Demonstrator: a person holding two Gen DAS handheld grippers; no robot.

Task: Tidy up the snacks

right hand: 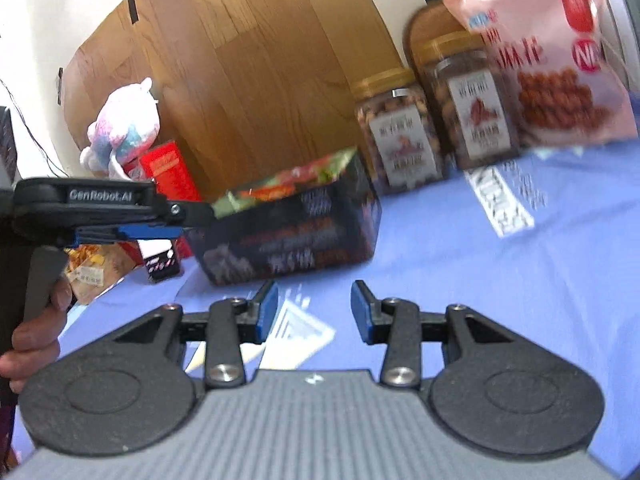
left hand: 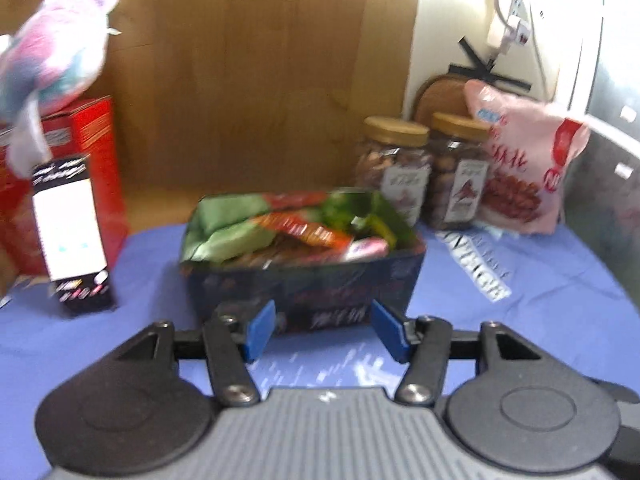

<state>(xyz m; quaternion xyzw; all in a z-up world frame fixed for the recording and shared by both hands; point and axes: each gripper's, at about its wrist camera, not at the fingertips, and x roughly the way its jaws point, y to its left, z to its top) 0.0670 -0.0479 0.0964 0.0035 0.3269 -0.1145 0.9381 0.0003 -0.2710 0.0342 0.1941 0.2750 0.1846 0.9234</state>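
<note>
Left wrist view: the left claw (left hand: 323,330) stands partly open and empty, blue pads apart just short of the dark snack box (left hand: 304,276), which sits at centre on the blue tabletop (left hand: 540,300), heaped with green, orange and pink packets. Two nut jars (left hand: 394,168) stand at 2 o'clock of it, one pink snack bag (left hand: 524,160) leaning beside them; at 9 o'clock one black-and-white carton (left hand: 72,232) fronts a red box (left hand: 96,160) topped by one plush toy (left hand: 52,56). A push could likely topple the carton or spill the overfull packets. Right wrist view: the right claw (right hand: 314,308) is likewise half open, holding nothing, with the box at 12 o'clock; the other claw, gripped by a hand (right hand: 34,332), hovers at its left rim, so the two could collide there.
</note>
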